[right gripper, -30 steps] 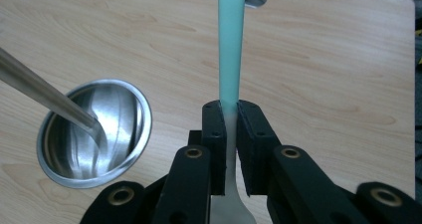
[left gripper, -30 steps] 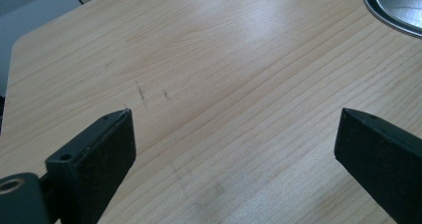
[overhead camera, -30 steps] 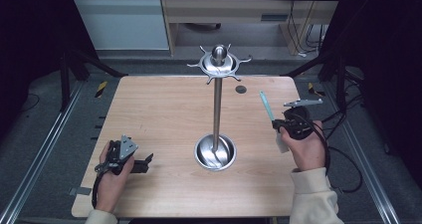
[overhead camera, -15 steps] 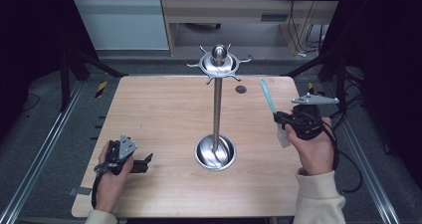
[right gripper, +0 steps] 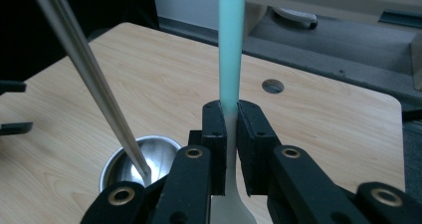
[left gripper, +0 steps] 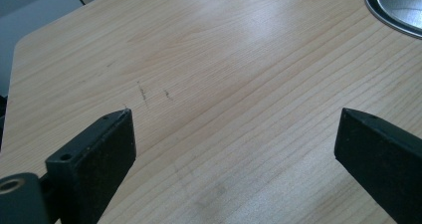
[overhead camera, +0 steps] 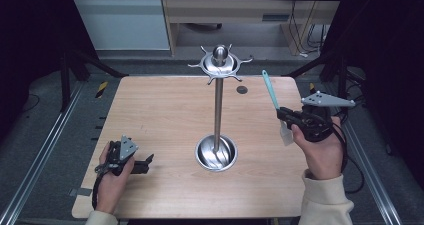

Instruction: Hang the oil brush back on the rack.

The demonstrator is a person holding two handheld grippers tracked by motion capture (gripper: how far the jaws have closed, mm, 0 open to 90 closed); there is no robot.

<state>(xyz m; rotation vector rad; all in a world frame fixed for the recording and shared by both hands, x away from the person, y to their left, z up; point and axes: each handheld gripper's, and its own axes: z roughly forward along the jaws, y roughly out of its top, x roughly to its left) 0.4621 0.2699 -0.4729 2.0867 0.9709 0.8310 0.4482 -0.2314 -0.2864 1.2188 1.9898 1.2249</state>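
The left tool [overhead camera: 142, 163] rests low on the wooden worktop [overhead camera: 165, 115], jaws spread wide with nothing between them. At the middle stands a metal rack [overhead camera: 218, 105]; its round base dish [overhead camera: 216, 152] holds only the pole. The right tool [overhead camera: 283, 116] clamps a teal-handled utensil [overhead camera: 270, 90], raised above the worktop's right edge; a small white mark on the handle is unreadable.

We are wearing cream sleeves at both wrists. Our right gripper [overhead camera: 286, 116] is showing black jaws, brass-ringed pivot holes along its black links, a grey three-cornered plate on top and a black cable trailing behind. Our left gripper [overhead camera: 145, 163] is looking black too, with what seems a smaller grey plate.
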